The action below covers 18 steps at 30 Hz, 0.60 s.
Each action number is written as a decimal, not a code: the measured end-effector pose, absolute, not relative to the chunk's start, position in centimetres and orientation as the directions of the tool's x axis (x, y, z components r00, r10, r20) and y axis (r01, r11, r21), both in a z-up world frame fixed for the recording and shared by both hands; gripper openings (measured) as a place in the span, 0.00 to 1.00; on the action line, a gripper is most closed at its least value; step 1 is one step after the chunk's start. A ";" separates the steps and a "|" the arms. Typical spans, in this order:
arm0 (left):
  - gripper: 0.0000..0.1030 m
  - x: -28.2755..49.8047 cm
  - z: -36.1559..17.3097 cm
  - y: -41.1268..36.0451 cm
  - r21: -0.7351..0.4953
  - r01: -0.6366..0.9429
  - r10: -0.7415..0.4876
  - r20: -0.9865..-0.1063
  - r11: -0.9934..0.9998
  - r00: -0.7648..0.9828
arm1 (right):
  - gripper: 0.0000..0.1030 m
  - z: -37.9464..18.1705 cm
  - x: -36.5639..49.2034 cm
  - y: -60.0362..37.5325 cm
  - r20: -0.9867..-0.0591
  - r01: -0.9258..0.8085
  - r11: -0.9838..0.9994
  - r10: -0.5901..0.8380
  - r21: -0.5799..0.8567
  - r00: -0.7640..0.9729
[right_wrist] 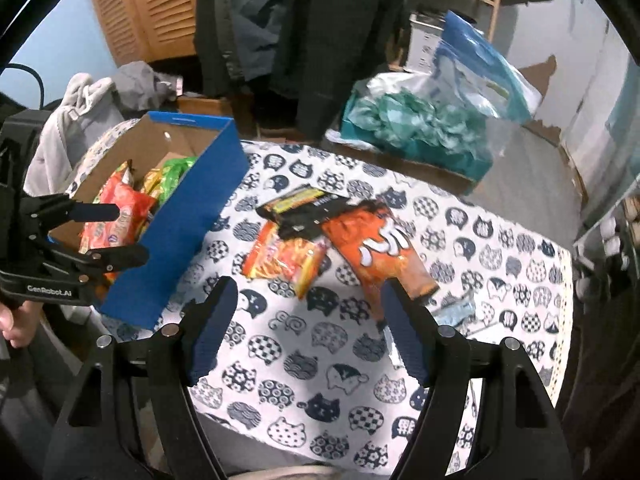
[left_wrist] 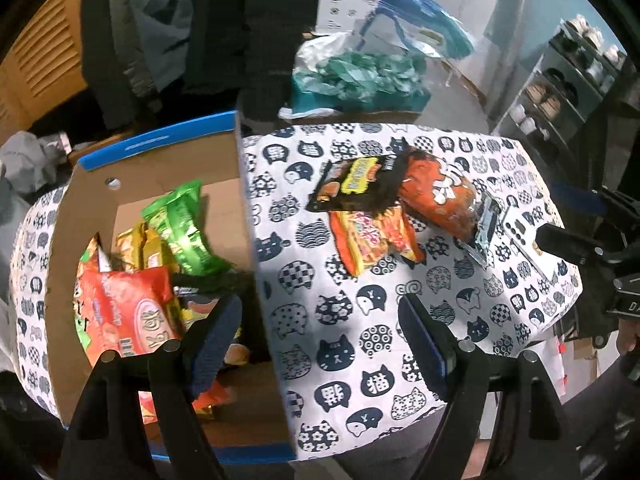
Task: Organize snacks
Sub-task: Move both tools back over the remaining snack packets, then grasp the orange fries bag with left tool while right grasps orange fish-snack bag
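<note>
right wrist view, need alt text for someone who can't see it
The open right tool hovers over a cat-print tablecloth, facing a pile of snack packets. At left, the left tool is open over a blue cardboard box holding more snacks.

A white tablecloth with dark cat heads [right_wrist: 304, 364] covers the table. At its far side stands a teal box of crumpled green tissue [right_wrist: 416, 128], with a blue and clear plastic bag [right_wrist: 480, 64] just behind. Dark coats [right_wrist: 304, 40] hang further back, beside an orange louvered door [right_wrist: 152, 4]. A grey shoe rack [left_wrist: 560, 92] stands far right.
</note>
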<state>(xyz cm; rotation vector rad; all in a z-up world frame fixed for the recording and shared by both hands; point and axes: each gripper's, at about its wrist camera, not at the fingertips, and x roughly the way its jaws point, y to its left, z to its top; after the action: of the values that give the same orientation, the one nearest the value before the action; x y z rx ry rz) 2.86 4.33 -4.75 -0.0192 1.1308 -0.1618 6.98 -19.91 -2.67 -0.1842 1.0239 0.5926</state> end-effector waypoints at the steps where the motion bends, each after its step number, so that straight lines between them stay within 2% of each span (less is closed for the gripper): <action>1: 0.80 2.9 -4.8 4.0 -0.093 0.124 -0.137 -0.900 0.988 0.414 | 0.71 -2.9 7.0 -20.3 -0.845 -0.539 0.833 0.375 0.126 0.381; 18: 0.80 5.1 -7.3 0.3 -0.100 0.155 -0.147 -0.933 0.983 0.330 | 0.71 -4.7 7.8 -23.6 -0.858 -0.522 0.841 0.368 0.142 0.358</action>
<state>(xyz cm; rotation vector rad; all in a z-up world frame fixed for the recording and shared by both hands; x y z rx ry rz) 5.13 0.28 -7.26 0.0079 1.2190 -0.1974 7.78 -23.62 -4.74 -0.1654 1.0591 0.5776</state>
